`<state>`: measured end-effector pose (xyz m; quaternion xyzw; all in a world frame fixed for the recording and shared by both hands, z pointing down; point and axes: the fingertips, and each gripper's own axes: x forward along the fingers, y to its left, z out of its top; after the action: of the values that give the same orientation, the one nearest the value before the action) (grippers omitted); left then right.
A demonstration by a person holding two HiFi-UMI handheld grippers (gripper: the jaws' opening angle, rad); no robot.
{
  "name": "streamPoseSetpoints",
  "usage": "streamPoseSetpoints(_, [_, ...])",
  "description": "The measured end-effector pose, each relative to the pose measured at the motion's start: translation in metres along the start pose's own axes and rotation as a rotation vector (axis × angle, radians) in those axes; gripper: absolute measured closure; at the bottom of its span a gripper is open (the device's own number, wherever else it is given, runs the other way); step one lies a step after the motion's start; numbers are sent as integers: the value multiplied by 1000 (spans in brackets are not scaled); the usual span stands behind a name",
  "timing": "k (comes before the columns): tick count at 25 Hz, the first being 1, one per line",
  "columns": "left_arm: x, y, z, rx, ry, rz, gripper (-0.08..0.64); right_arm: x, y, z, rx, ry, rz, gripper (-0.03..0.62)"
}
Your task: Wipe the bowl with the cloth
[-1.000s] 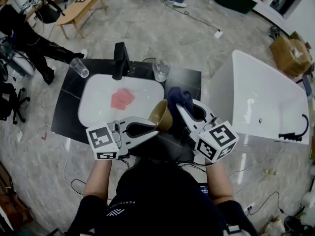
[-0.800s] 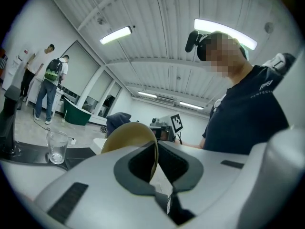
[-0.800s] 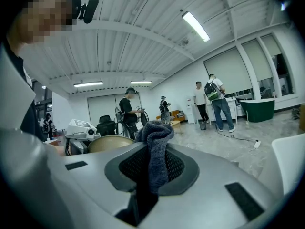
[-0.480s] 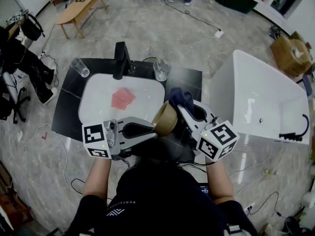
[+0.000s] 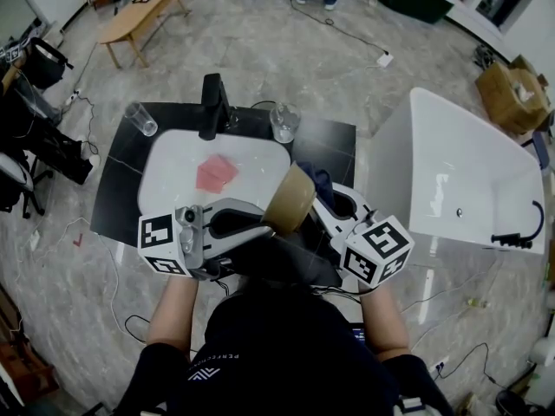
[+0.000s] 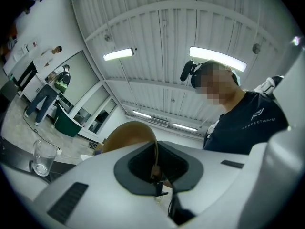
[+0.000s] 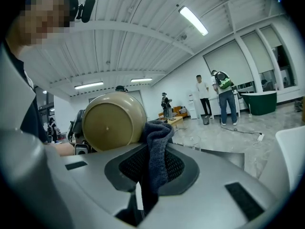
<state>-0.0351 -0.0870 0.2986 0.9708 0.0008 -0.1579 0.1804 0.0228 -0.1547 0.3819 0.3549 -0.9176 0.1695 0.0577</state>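
While the left gripper (image 6: pixel 156 171) pinches the thin rim of the tan bowl (image 5: pixel 290 199) edge-on between its almost closed jaws, the bowl hangs tilted in the air above the front of the black counter (image 5: pixel 331 141), just beside the white sink (image 5: pixel 172 167). The right gripper (image 7: pixel 151 175) is clamped on a fold of the dark blue cloth (image 7: pixel 156 142), whose bunched top lies against the bowl's outer wall.

Likely hazards:
- The rim is the only hold, so a hard push from the cloth could lever the bowl out of the pinch and drop it onto the counter or into the sink.
- A shallow bite on the cloth could let it drag free mid-stroke.
- A wide sweep could reach the drinking glass (image 5: pixel 284 122) standing near, behind the bowl.
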Motion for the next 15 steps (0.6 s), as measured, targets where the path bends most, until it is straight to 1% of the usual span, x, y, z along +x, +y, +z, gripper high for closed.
streamPoseSetpoints(6, [2, 6, 5, 21, -17, 31, 540, 4, 8, -7, 0, 15, 20, 528])
streamPoseSetpoints(11, [6, 15, 9, 55, -10, 93, 540, 5, 13, -11, 4, 25, 32, 528])
streamPoseSetpoints(15, [10, 22, 14, 96, -17, 152, 541, 6, 18, -13, 5, 29, 43, 528])
